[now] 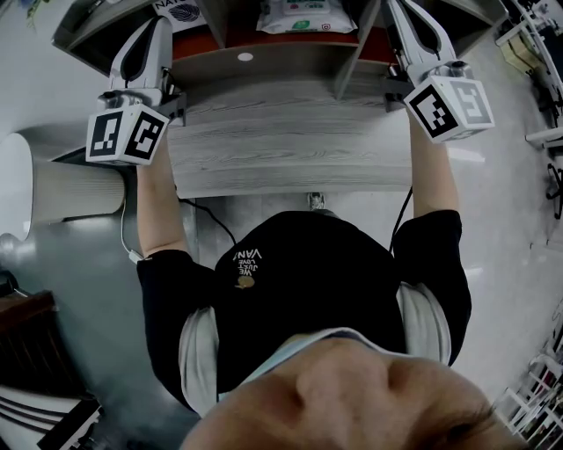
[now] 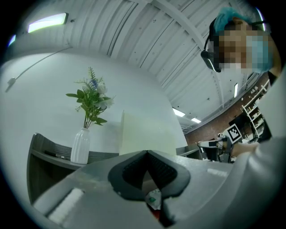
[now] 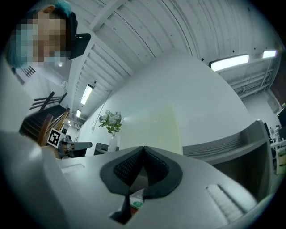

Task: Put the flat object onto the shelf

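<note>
Though left tongs (image 2: 146, 154) and right tongs (image 3: 143, 148) (two in all) are clenched empty, one flat white packet (image 1: 303, 16), green-printed, lies on the shelf (image 1: 281, 61) beyond one wood-grain tabletop (image 1: 281, 149).

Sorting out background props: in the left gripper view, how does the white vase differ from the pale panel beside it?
The white vase is ribbed and rounded; the pale panel is flat and plain. The vase holds flowers; the panel bears nothing. The vase's base rests on the grey ledge; the panel's foot is hidden. Both stand upright.
</note>
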A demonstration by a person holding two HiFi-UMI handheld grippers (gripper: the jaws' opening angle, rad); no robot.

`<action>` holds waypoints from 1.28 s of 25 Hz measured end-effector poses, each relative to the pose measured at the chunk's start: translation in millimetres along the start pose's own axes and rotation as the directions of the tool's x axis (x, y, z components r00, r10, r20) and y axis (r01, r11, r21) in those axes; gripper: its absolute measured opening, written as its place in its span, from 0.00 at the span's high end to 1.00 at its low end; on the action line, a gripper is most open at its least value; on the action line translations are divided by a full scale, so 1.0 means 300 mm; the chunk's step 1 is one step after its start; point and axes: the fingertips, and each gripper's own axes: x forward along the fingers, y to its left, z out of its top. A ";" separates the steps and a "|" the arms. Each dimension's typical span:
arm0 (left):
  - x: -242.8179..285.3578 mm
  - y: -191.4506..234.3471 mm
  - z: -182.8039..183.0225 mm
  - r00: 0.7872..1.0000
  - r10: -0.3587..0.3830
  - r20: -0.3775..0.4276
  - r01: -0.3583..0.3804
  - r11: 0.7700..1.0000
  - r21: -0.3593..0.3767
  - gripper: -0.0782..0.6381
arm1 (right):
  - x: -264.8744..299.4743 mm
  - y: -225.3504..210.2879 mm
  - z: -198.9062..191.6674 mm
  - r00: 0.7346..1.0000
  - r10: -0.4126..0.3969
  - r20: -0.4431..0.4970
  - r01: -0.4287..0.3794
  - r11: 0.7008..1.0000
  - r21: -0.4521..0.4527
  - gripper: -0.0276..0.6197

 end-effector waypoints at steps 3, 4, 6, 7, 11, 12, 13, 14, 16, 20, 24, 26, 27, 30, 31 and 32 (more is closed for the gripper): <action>-0.032 -0.011 -0.041 1.000 -0.007 -0.014 0.006 1.000 -0.024 0.89 | -0.020 0.019 -0.041 1.000 0.000 -0.024 0.000 1.000 0.022 0.95; -0.043 -0.014 -0.057 1.000 -0.008 -0.020 0.008 0.999 -0.034 0.89 | -0.026 0.027 -0.054 1.000 0.003 -0.028 -0.002 1.000 0.028 0.95; -0.063 -0.019 -0.090 0.999 -0.010 -0.031 0.008 0.998 -0.055 0.89 | -0.038 0.047 -0.076 0.999 0.013 -0.035 -0.012 0.999 0.036 0.95; -0.073 -0.022 -0.104 0.999 -0.010 -0.036 0.008 0.998 -0.065 0.89 | -0.043 0.058 -0.086 0.999 0.018 -0.038 -0.017 0.999 0.041 0.95; -0.115 -0.036 -0.149 0.998 -0.008 -0.054 0.003 0.996 -0.090 0.89 | -0.069 0.101 -0.136 0.998 0.029 -0.061 -0.024 0.997 0.078 0.95; -0.124 -0.038 -0.159 0.998 -0.006 -0.060 0.000 0.996 -0.095 0.89 | -0.076 0.111 -0.149 0.997 0.032 -0.067 -0.026 0.996 0.086 0.95; -0.134 -0.040 -0.170 0.998 -0.004 -0.065 -0.003 0.995 -0.100 0.89 | -0.083 0.121 -0.161 0.997 0.035 -0.072 -0.028 0.995 0.092 0.95; -0.144 -0.043 -0.181 0.998 -0.003 -0.071 -0.005 0.994 -0.106 0.89 | -0.090 0.130 -0.173 0.996 0.037 -0.077 -0.030 0.995 0.098 0.95; -0.163 -0.051 -0.204 0.996 -0.011 -0.084 0.001 0.993 -0.116 0.89 | -0.107 0.145 -0.194 0.996 0.040 -0.084 -0.030 0.994 0.109 0.95; -0.198 -0.085 -0.250 0.993 -0.035 -0.115 0.020 0.991 -0.129 0.89 | -0.149 0.164 -0.227 0.996 0.025 -0.083 -0.012 0.989 0.148 0.95; -0.233 -0.106 -0.286 0.990 -0.031 -0.138 0.012 0.991 -0.135 0.89 | -0.186 0.177 -0.258 0.996 0.003 -0.092 0.014 0.984 0.178 0.95; -0.249 -0.113 -0.309 0.988 -0.027 -0.150 0.005 0.990 -0.141 0.89 | -0.201 0.182 -0.280 0.995 -0.004 -0.097 0.023 0.980 0.196 0.95; -0.257 -0.118 -0.321 0.987 -0.026 -0.158 0.003 0.990 -0.143 0.89 | -0.209 0.184 -0.291 0.995 -0.006 -0.101 0.026 0.979 0.203 0.95; -0.278 -0.136 -0.352 0.983 -0.030 -0.184 0.002 0.989 -0.151 0.89 | -0.233 0.193 -0.321 0.993 -0.013 -0.117 0.038 0.975 0.219 0.95; -0.285 -0.142 -0.362 0.981 -0.031 -0.191 0.002 0.988 -0.154 0.89 | -0.241 0.197 -0.331 0.993 -0.015 -0.121 0.042 0.973 0.227 0.95; -0.292 -0.149 -0.371 0.980 -0.033 -0.197 0.002 0.988 -0.157 0.89 | -0.249 0.200 -0.342 0.992 -0.017 -0.126 0.046 0.971 0.235 0.95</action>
